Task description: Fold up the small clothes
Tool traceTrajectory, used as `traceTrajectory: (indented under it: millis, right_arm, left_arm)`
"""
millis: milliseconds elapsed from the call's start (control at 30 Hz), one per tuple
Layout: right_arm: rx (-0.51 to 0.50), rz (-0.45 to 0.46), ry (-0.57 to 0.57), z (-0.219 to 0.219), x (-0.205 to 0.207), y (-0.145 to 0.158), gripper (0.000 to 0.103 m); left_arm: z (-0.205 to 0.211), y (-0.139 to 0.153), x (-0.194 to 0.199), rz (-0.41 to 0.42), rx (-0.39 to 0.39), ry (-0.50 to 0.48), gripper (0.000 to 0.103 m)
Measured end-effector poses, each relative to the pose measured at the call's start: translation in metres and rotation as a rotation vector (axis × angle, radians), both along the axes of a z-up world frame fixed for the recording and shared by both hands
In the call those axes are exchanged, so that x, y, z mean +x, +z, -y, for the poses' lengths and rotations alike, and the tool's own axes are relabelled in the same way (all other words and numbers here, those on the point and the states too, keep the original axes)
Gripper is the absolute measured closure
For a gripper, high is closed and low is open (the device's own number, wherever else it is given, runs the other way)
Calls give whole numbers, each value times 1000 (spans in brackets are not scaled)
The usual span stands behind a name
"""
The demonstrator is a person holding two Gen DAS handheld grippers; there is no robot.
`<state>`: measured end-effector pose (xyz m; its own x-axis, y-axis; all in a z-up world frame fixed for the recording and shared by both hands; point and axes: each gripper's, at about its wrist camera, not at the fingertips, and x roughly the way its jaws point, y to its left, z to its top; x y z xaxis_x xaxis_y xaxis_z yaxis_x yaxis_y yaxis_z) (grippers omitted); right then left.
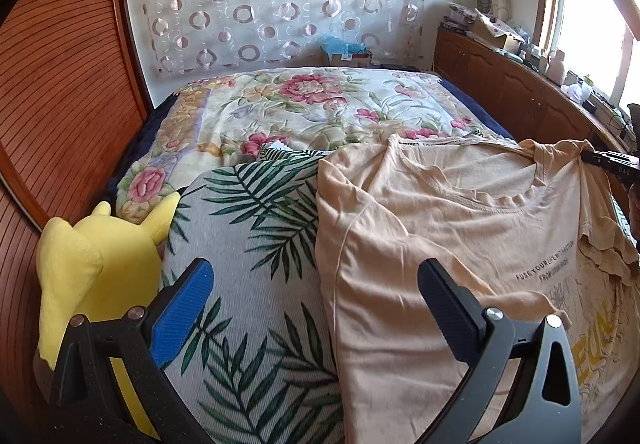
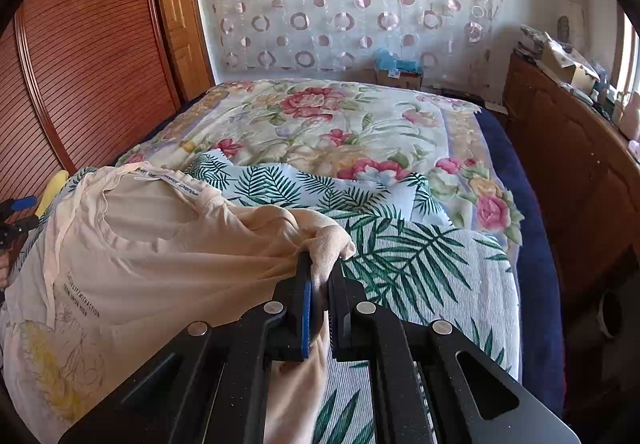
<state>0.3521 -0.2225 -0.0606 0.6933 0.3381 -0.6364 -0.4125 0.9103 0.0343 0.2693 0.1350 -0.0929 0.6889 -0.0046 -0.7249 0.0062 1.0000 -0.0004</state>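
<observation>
A peach T-shirt [image 1: 440,212] with dark printed text and a yellow drawing lies front up on a palm-leaf cloth [image 1: 248,212] on the bed. My left gripper [image 1: 316,266] stands open above the shirt's left edge, with one blue pad over the leaf cloth and nothing held. My right gripper [image 2: 320,264] is shut on a bunched sleeve of the T-shirt [image 2: 160,252], and fabric hangs down between its fingers. In the left wrist view the right gripper [image 1: 592,157] shows at the right edge, pinching that sleeve. At the far left of the right wrist view is the open left gripper [image 2: 18,214].
A yellow plush toy [image 1: 92,260] sits left of the leaf cloth, against a slatted wooden door [image 1: 60,84]. A floral blanket [image 1: 300,104] covers the far half of the bed. A cluttered wooden cabinet [image 1: 500,84] runs along the right under a window.
</observation>
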Motion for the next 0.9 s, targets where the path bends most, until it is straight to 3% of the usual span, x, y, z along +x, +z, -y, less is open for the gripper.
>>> traceTrajectory:
  millis: [100, 200, 367, 400, 900]
  right_arm:
    - [-17, -25, 18, -7, 5, -11, 97]
    - [-27, -57, 19, -10, 15, -21, 97]
    - [-44, -65, 12, -11, 28, -21, 96]
    - [-42, -65, 12, -11, 28, -20, 96]
    - [-81, -46, 10, -17, 15, -18, 93]
  left_arm:
    - [-1, -5, 9, -20, -4, -12, 2]
    - [-1, -9, 19, -37, -35, -36, 11]
    - [0, -13, 34, -61, -51, -63, 39]
    - [0, -13, 38, -67, -55, -68, 41]
    - [-1, -19, 73, -104, -44, -63, 41]
